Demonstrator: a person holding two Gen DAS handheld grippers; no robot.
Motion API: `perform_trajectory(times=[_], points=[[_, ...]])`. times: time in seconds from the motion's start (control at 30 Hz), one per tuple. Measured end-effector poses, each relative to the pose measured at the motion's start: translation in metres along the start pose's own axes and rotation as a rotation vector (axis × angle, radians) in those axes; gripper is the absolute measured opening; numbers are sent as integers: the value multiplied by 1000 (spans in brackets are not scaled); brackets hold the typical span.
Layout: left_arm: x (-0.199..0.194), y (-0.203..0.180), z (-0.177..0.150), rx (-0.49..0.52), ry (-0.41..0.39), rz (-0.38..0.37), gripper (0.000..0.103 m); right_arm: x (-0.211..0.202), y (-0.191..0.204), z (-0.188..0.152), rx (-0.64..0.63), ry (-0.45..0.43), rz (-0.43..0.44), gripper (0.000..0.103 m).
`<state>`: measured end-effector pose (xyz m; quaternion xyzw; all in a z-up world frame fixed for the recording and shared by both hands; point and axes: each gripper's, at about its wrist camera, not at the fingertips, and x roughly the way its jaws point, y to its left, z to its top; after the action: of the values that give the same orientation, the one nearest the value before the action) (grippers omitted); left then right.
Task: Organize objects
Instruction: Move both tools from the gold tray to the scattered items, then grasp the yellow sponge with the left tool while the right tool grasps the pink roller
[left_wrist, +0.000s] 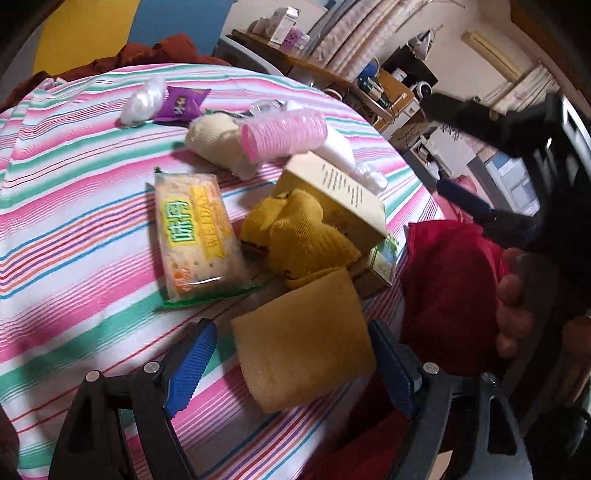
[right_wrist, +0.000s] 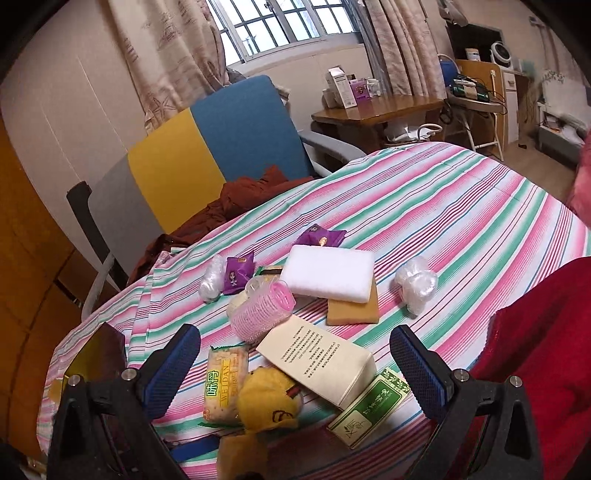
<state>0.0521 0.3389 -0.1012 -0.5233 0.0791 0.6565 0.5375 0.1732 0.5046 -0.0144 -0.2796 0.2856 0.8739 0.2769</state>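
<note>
Sorting stage: judging from the heap, the work is barely starting; nothing is looking grouped yet.
Left gripper (left_wrist: 291, 363): its jaws are standing open around a flat mustard-yellow sponge pad (left_wrist: 303, 339), not pinching it as far as I can tell.
Right gripper (right_wrist: 295, 369): its jaws are hanging open and empty above the pile.
Pile: a clear-wrapped cracker packet with green lettering (left_wrist: 197, 236) is lying just beside a crumpled yellow knitted sock (left_wrist: 299, 232), which is leaning against a cream cardboard box (left_wrist: 340, 195); a small green-labelled carton (right_wrist: 369, 410) is sitting by that box.
Further back: a pink bristly hair roller (right_wrist: 264, 312), a white foam block (right_wrist: 328, 273) resting on a tan sponge (right_wrist: 354, 310), two purple snack sachets (right_wrist: 238, 275), and balls of clear plastic film (right_wrist: 415, 282) are lying scattered.
Remaining: nearly everything is still waiting for sorting.
Surface: a pink, green and white striped cloth (right_wrist: 461, 206) is covering it; bed or bench, I cannot tell.
Room: a blue and yellow chair (right_wrist: 207, 147), patterned curtains (right_wrist: 170, 55), and a wooden desk (right_wrist: 380, 110) are standing behind.
</note>
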Motion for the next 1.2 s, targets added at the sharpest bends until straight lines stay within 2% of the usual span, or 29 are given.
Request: perform_trajectory(times=[0.13,0.2,0.23,0.27,0.33,0.43,0.6,0.73,0.87,0.93,1.13,1.2], points=[[5,-10,-7,63,-2,32,84,1,-2,0,9,4,3,103],[3,-11,-9,75,-7,26,76,2,-2,1,10,9,2,103],[1,-11,-10,81,-4,11,69,2,-2,1,10,11,1,103],[-2,-12,-11,91,-10,7,67,2,-2,0,8,11,0,103],[-13,-15,-15,132,-35,57,65,3,-1,0,5,16,-3,103],[-29,-7,-18,140,-55,84,64,5,0,0,-3,25,-10,103],[-46,14,-35,174,-86,243,64,9,5,-1,-26,48,-23,103],[-37,30,-41,113,-57,203,61,15,8,-2,-45,90,-14,103],[-32,20,-42,174,-69,243,60,23,4,-1,-28,144,3,103],[-33,21,-44,175,-76,238,60,26,6,0,-38,168,-27,103],[-36,27,-44,153,-88,203,60,42,44,5,-246,238,-131,103],[-37,27,-45,150,-89,200,60,51,56,8,-308,272,-141,103]])
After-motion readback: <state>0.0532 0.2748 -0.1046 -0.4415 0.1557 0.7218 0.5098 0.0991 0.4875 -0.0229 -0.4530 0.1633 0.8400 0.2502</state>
